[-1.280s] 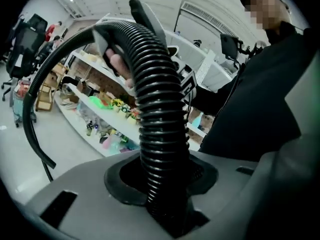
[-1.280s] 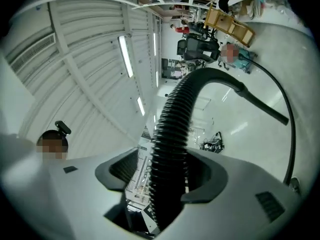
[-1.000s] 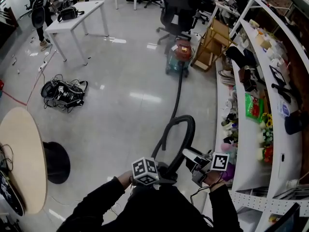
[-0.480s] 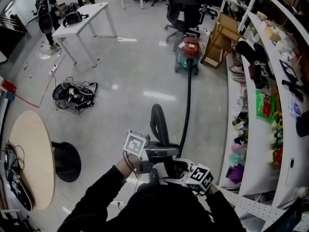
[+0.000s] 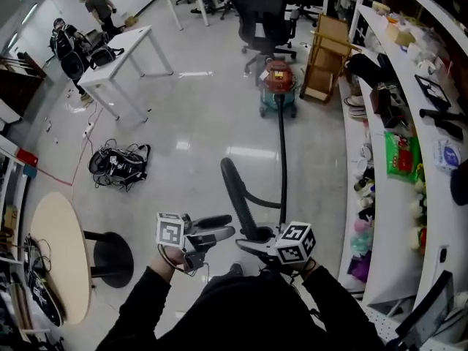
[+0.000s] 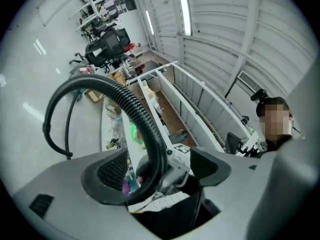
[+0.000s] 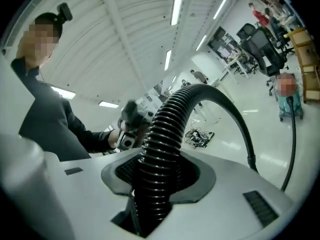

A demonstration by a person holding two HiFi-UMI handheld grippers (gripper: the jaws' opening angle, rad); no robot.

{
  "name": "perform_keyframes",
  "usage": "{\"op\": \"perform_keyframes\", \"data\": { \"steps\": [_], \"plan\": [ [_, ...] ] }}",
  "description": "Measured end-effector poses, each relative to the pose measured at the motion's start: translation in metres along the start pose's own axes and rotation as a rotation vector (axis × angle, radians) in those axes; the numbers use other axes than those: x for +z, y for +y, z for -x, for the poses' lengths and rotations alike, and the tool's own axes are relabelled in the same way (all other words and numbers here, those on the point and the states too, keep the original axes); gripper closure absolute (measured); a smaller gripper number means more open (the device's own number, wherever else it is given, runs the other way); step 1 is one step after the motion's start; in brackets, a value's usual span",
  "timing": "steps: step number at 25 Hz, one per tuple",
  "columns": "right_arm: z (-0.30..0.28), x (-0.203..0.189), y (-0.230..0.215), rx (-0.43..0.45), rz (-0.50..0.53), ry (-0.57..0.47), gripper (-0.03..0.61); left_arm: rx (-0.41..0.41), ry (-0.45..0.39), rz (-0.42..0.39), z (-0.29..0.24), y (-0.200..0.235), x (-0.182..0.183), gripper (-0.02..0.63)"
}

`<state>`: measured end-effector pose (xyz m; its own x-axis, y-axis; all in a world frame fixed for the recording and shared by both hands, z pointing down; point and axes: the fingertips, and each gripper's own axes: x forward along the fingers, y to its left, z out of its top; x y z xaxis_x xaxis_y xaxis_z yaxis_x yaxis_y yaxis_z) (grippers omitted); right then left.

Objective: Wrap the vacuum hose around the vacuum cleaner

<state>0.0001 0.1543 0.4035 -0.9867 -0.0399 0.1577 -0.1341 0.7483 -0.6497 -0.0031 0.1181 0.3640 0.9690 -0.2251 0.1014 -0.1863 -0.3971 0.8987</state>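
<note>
The person is standing at the near end of the room and holding a gripper in each hand. The right gripper (image 5: 252,241) is clamping the black ribbed vacuum hose (image 5: 281,152). Its jaws have just been closing, and in the right gripper view both pads are pressing on the hose, which is standing upright between them. The left gripper (image 5: 219,228) is pointing to the right, toward the hose, but it is not touching it. Its jaws have just been opening and are standing wide apart with nothing held. In the left gripper view the hose is only showing beyond the gap between them. From the right gripper the hose is rising in a loop to the left, then bending down and to the right. From there it is running straight along the shiny floor (image 5: 183,123) to the far side. There it is joining the vacuum cleaner (image 5: 277,86), a red and green one, which is standing on the floor well apart from the person. Just behind it an office chair (image 5: 265,20) is standing, and a wooden rack (image 5: 325,57) is standing to its right. Long shelves (image 5: 380,159) full of small things are running along the right side. At the far left a white table (image 5: 121,50) is standing, and a bundle of cables (image 5: 121,163) is lying on the floor nearer to the person.
</note>
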Motion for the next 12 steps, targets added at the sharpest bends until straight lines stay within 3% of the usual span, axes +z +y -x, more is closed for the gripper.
{"op": "perform_keyframes", "data": {
  "steps": [3, 6, 8, 10, 12],
  "plan": [
    [0.025, 0.021, -0.030, 0.009, -0.130, -0.076, 0.414, 0.086, 0.044, -0.081, 0.004, 0.008, -0.033, 0.233],
    [0.040, 0.050, -0.060, 0.029, -0.336, -0.232, 0.414, 0.223, 0.206, -0.304, -0.018, 0.029, -0.070, 0.233],
    [0.045, 0.064, -0.079, 0.031, -0.457, -0.330, 0.414, 0.259, 0.311, -0.423, -0.043, 0.042, -0.090, 0.233],
    [0.047, 0.078, -0.096, 0.028, -0.535, -0.417, 0.414, 0.235, 0.356, -0.450, -0.070, 0.051, -0.101, 0.233],
    [0.050, 0.093, -0.113, 0.029, -0.614, -0.519, 0.414, 0.197, 0.346, -0.402, -0.091, 0.062, -0.104, 0.233]
  ]
}}
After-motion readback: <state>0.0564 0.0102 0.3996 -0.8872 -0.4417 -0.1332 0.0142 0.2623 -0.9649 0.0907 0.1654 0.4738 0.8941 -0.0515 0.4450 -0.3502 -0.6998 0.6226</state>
